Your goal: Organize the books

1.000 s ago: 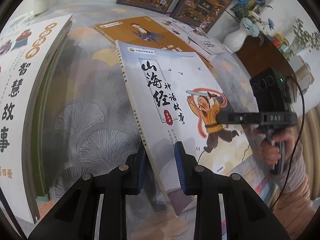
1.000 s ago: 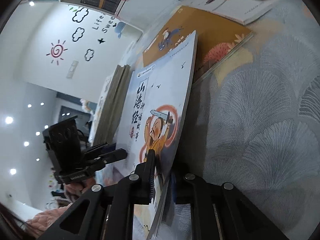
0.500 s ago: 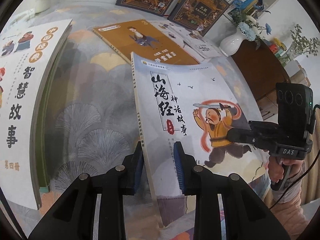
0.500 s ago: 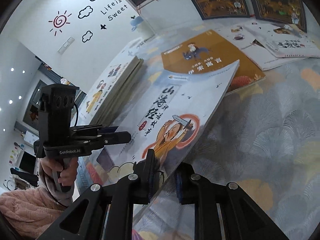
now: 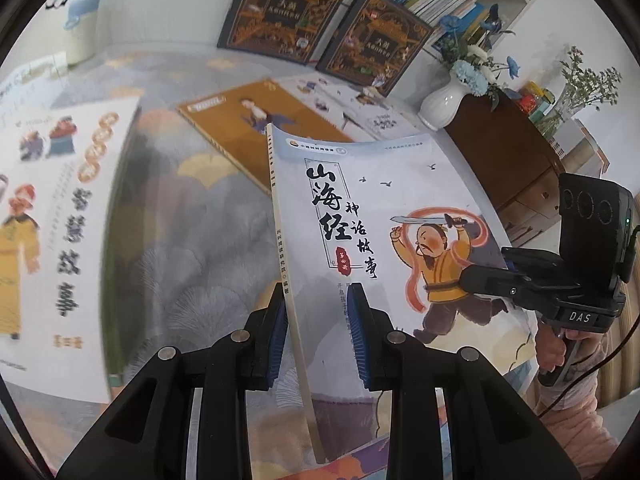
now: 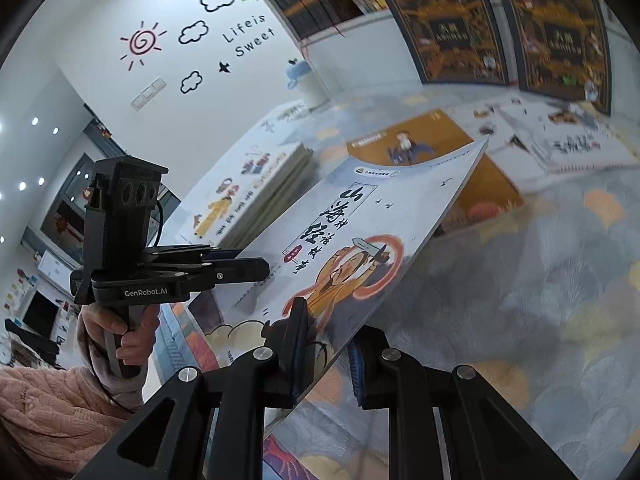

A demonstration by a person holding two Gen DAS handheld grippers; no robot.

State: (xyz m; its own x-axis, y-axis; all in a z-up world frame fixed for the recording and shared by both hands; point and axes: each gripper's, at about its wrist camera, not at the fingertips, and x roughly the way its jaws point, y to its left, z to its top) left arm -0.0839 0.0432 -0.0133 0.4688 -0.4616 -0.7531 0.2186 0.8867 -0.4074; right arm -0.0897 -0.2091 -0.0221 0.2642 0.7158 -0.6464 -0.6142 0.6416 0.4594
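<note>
Left wrist view: my left gripper (image 5: 316, 336), angled down, clamps the pale book (image 5: 384, 236) by its spine edge, frame centre. Right wrist view: my right gripper (image 6: 328, 344), clamped on the same book's lower edge, bottom centre; left hand (image 6: 120, 332) grips its handle lower left.

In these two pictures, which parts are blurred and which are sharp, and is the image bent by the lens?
Left wrist view: the held book is sharp, while the stack of books at the left is smeared. Right wrist view: the two dark books leaning at the back and the orange book are soft, while the left tongs are sharp. Both views curve strongly toward their dark round edges.
</note>
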